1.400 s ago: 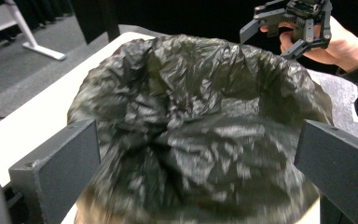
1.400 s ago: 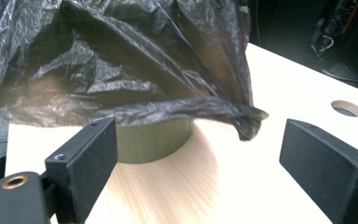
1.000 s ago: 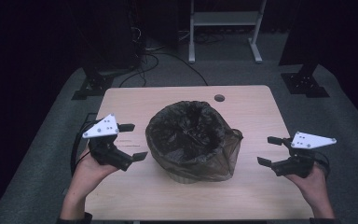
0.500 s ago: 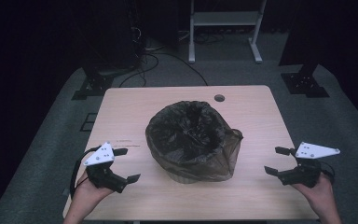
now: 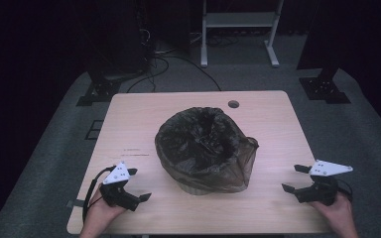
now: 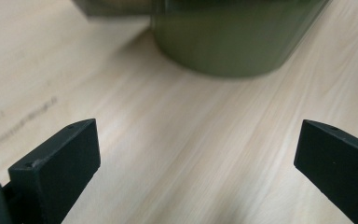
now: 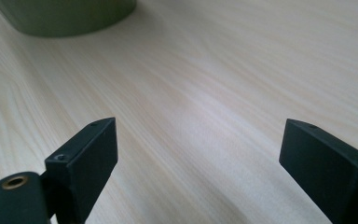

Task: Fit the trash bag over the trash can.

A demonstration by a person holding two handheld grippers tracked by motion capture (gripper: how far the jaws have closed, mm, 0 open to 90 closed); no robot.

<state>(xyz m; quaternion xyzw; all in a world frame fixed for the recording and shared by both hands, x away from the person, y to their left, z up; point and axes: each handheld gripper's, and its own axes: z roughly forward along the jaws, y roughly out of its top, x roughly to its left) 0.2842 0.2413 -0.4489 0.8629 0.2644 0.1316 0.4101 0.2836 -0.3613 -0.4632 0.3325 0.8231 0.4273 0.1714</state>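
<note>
A small bin lined with a dark, crinkled plastic bag (image 5: 203, 148) stands in the middle of the light wooden table (image 5: 144, 124). Its greenish base (image 6: 228, 42) fills the top of the left gripper view and the top left corner (image 7: 65, 16) of the right gripper view. My left gripper (image 5: 139, 184) rests low at the table's front left, open, jaws aimed toward the bin, nothing between them. My right gripper (image 5: 293, 178) sits at the front right, open and empty as well. Bare wood lies between each pair of jaws (image 6: 196, 154) (image 7: 196, 154).
A small round hole (image 5: 233, 104) marks the table's far side. Beyond the table are dark stands (image 5: 99, 84), cables on grey carpet and a white frame (image 5: 238, 29). A faint dark mark (image 5: 136, 151) lies left of the bin.
Both hands have come down and back toward the table's front edge, the left one more so. Both grippers stay open. The bin has not moved.
</note>
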